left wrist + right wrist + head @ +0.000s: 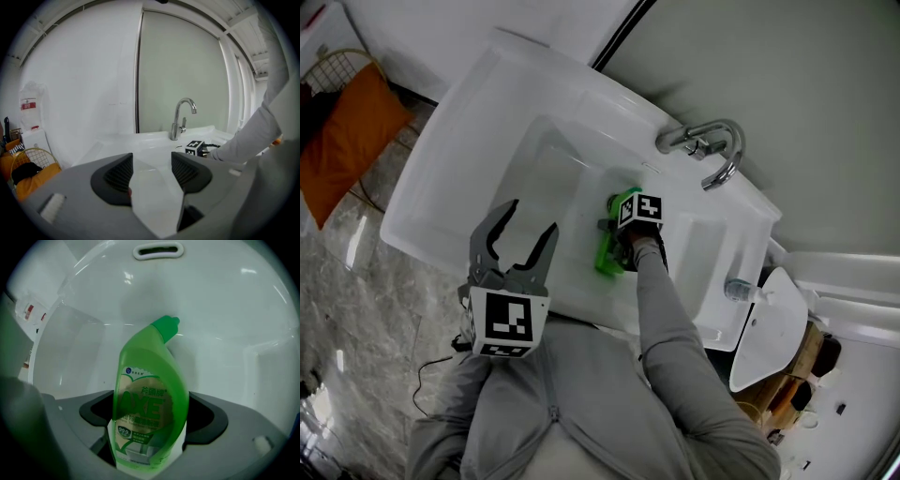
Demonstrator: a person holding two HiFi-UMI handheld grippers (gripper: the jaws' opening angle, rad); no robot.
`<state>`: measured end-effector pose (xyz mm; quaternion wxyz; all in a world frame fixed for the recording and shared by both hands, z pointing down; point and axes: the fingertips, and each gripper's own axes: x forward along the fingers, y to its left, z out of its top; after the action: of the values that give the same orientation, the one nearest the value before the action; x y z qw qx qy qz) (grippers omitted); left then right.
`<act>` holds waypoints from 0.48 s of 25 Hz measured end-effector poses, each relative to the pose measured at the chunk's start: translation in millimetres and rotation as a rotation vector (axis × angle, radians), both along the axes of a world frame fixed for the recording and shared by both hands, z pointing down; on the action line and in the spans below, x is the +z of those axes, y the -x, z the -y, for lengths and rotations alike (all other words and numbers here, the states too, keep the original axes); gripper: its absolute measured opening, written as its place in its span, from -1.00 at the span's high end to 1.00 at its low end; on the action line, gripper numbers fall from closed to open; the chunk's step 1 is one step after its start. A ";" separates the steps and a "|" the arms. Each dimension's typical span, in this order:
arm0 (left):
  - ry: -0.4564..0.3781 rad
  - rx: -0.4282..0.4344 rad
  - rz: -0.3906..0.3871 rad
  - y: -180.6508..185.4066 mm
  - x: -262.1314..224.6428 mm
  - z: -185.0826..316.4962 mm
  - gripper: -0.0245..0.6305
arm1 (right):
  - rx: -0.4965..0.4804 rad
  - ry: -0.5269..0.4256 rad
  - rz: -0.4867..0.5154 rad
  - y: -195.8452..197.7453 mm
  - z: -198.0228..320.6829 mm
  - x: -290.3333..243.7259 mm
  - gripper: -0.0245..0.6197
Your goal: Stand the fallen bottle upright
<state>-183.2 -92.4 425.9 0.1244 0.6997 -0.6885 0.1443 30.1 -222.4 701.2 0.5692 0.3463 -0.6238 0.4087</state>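
Note:
A green cleaner bottle (607, 257) (150, 399) with an angled green cap lies low in the white sink basin (546, 178). Its cap points at the overflow slot (158, 250) in the far wall. My right gripper (615, 236) (150, 417) reaches down into the basin, and its dark jaws press on both sides of the bottle's lower body. My left gripper (523, 231) (151, 169) hovers over the sink's near rim with the jaws spread wide and nothing between them. In the left gripper view the right gripper's marker cube (194, 147) shows beyond it.
A chrome faucet (713, 147) (181, 117) stands at the back of the sink. A small clear bottle (741, 290) lies on the sink's right ledge, beside a white curved fixture (769, 328). An orange bag (349, 141) and a wire basket (31, 157) sit on the floor at left.

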 end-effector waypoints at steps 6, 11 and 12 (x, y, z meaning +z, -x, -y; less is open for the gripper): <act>-0.011 0.043 0.012 -15.4 -5.1 5.6 0.02 | 0.026 -0.046 0.092 1.7 1.1 -13.0 -0.48; -0.011 0.079 0.021 -28.0 -7.9 8.1 0.02 | 0.046 -0.129 0.177 -2.4 2.5 -31.3 -0.48; -0.011 0.089 0.023 -31.4 -8.5 8.6 0.02 | 0.053 -0.144 0.194 -4.2 1.6 -34.7 -0.48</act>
<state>-151.8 -101.1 417.4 0.1059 0.7287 -0.6589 0.1538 34.3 -224.0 666.4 0.4689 0.3617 -0.6941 0.4094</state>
